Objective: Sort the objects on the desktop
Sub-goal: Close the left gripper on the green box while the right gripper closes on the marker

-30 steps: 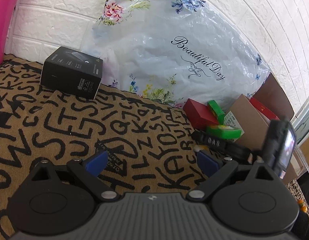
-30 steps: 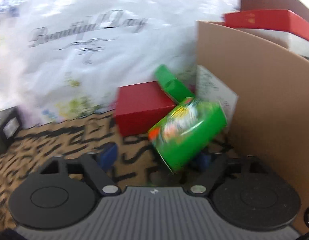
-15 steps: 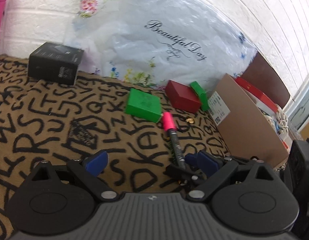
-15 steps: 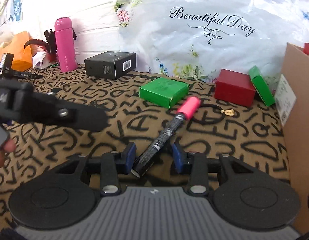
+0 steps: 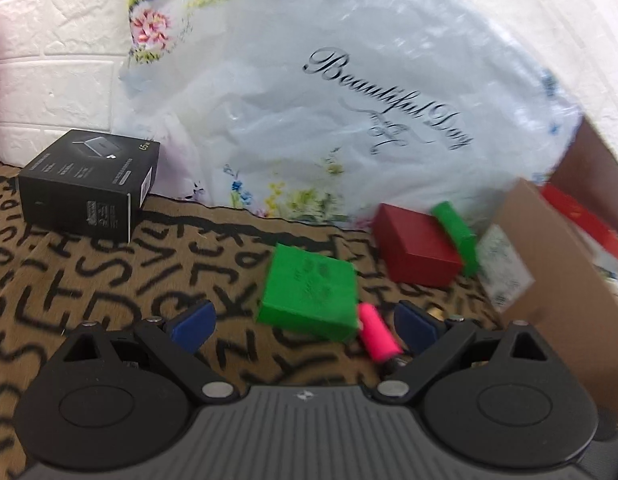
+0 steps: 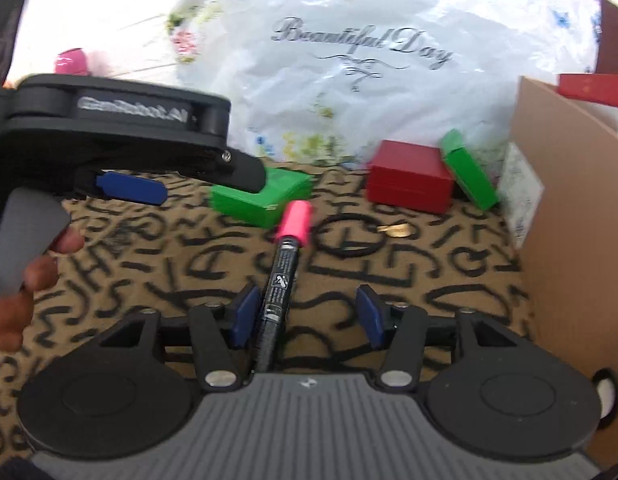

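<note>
White floral plastic bag [image 5: 349, 120] is propped against the wall; cardboard box [image 6: 569, 220] at right. Green box [image 5: 309, 296] lies on the lettered mat [image 5: 89, 280]. Left gripper [image 5: 305, 322] is held wide open, empty. Right gripper [image 6: 305, 314] is opening; pink-capped marker [image 6: 283, 268] lies between its jaws, beside the left pad, right pad clear.

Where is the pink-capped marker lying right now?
In the right wrist view the pink-capped marker lies on the lettered mat, between the right gripper's opening fingers, below the flat green box.

Letter-patterned tan cloth [image 6: 449, 264], on it black box [image 5: 89, 184], green box [image 5: 309, 296], red box [image 6: 409, 176], pink-capped marker [image 6: 283, 272], cardboard box [image 6: 569, 240]
</note>
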A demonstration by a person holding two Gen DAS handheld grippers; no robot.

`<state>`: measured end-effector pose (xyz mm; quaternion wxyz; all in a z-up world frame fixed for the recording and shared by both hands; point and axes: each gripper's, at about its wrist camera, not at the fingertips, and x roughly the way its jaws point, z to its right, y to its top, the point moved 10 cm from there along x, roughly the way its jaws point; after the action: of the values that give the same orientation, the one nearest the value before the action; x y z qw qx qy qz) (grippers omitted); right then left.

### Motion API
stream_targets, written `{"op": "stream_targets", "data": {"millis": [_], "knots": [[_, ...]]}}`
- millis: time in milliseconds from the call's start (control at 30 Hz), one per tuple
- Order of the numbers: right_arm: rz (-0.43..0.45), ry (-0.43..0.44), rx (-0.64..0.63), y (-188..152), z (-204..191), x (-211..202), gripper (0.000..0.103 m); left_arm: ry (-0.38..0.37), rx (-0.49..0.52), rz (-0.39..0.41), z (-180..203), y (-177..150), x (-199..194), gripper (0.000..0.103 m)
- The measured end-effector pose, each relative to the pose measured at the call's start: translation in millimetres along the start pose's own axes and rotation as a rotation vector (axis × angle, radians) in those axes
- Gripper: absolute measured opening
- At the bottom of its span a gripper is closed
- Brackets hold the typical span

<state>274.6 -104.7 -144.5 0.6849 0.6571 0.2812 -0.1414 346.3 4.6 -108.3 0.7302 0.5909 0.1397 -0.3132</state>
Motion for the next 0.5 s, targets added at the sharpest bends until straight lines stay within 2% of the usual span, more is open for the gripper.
{"op": "stream_targets", "data": {"millis": [167, 367, 400, 467, 500], "knots": [[0.007, -0.001, 0.018, 2, 12, 3, 0.050, 0.030, 0.013, -0.029, -4, 3, 31, 0.098], [0.012, -0.007, 0.006, 4, 11, 8, 0.050, 0.068, 0.078, -0.010, -2, 3, 41, 0.098], [0.011, -0.006, 0.004, 4, 11, 8, 0.050, 0.076, 0.081, -0.009, -3, 3, 41, 0.095], [0.013, -0.007, -0.008, 4, 10, 8, 0.041, 0.096, 0.091, -0.012, -4, 2, 40, 0.081], [0.014, 0.002, -0.019, 5, 8, 7, 0.033, 0.119, 0.113, -0.022, -4, 0, 39, 0.069]]}}
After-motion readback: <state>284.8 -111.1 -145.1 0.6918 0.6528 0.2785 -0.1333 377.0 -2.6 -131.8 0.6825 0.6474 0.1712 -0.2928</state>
